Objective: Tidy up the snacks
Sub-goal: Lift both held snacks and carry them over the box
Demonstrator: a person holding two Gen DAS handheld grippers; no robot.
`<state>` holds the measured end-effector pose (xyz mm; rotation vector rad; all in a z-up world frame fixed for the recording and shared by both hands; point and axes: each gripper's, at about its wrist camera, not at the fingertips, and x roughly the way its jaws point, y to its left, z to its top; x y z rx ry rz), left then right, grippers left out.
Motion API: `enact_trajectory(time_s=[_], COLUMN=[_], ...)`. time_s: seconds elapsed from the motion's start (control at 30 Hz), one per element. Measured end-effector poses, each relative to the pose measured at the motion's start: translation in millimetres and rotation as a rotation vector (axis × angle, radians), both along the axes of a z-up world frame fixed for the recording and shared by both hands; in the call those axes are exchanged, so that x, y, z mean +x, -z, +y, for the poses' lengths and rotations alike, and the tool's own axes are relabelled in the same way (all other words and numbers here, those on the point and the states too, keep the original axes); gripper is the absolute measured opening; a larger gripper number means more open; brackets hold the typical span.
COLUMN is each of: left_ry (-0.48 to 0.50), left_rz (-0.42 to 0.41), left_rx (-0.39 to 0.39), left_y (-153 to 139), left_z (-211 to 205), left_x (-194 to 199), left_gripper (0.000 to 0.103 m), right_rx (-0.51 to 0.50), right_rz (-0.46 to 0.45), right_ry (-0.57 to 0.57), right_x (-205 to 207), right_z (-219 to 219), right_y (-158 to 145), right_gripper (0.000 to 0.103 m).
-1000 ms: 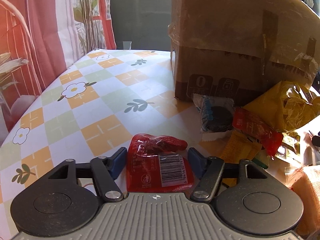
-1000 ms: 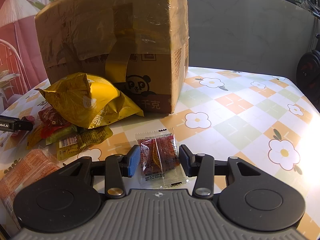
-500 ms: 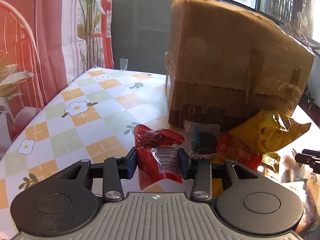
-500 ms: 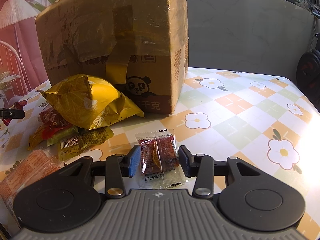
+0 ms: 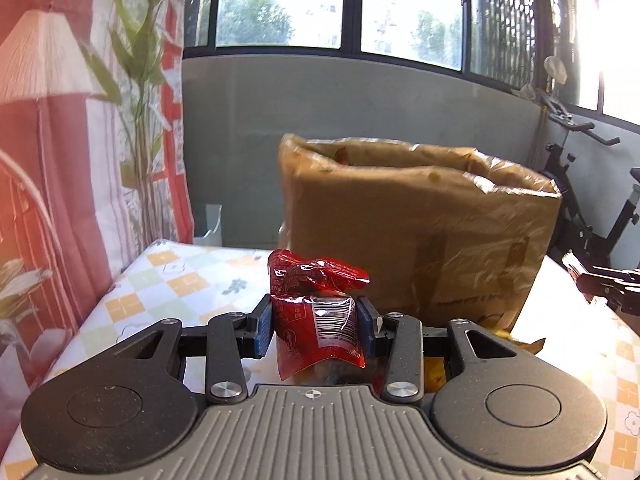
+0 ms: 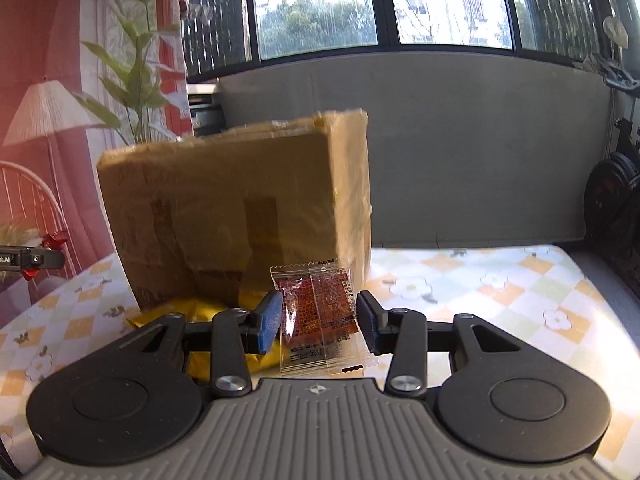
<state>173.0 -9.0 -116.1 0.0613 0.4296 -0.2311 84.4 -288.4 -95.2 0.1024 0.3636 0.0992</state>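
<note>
My left gripper (image 5: pixel 316 322) is shut on a crumpled red snack packet (image 5: pixel 316 312) with a barcode, held in the air in front of the tall cardboard box (image 5: pixel 420 236). My right gripper (image 6: pixel 318 316) is shut on a small clear packet of dark red snack (image 6: pixel 318 312), also lifted off the table, in front of the same box (image 6: pixel 240 208). The box's open top shows in the left wrist view. The right gripper's tip (image 5: pixel 608 286) shows at the right edge there; the left gripper's tip (image 6: pixel 30 258) shows at the left edge of the right wrist view.
A yellow snack bag (image 6: pixel 200 312) lies at the foot of the box, mostly hidden by my right gripper. The table has a checked flower cloth (image 6: pixel 500 280). A red curtain (image 5: pixel 60 160) hangs to the left, an exercise bike (image 5: pixel 592 216) stands to the right.
Both grippers have risen from the table with their packets and now look level at the box. The left closed on the red packet; the right closed on the clear packet.
</note>
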Motion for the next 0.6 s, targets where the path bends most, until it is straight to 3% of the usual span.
enact_trajectory(time_s=[0.13,0.33,0.47,0.6], left_ry=[0.060,0.123,0.158,0.160], left_rz=[-0.077,-0.159,-0.151,-0.081], left_rx=[0.005,-0.038,-0.052,-0.061], left_y=[-31.6,-70.3,-78.8,-71.2], left_z=[-22.5,-58.1,-82.6,-97.7], left_x=[8.8,36.2,64.8,99.3], left_gripper=[0.044,0.044,0.044,0.045], right_rx=[0.000,-0.053,-0.114,-0.141], right_rz=[-0.097,-0.141,-0.130,-0.064], right_ry=[-0.037,-0.106,-0.125,-0.124], right_x=[8.8,50.8,91.2,126.7], right_z=[3.0,16.8,27.0,32.4], right_y=[-40.0,-82.8,-91.7,-85.2], right_gripper=[0.044,0.044,0.044,0.044])
